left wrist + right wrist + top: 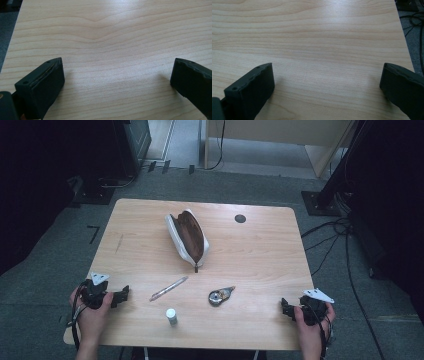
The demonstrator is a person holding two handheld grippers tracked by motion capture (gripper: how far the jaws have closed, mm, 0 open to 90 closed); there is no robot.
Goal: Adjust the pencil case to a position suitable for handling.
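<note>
Wooden table (260, 255), high view: pen (168, 288) and correction tape (221, 295) lie before the open pencil case (188, 238), grippers apart at near corners | left gripper (117, 72) view: jaws wide, empty | right gripper (327, 75) view: likewise; likely next, reach for the pen.

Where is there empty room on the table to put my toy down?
Bare wood lies on the table right of the pencil case, and in the far left corner. It is crowded near the front middle: pen, small bottle and tape dispenser.
</note>
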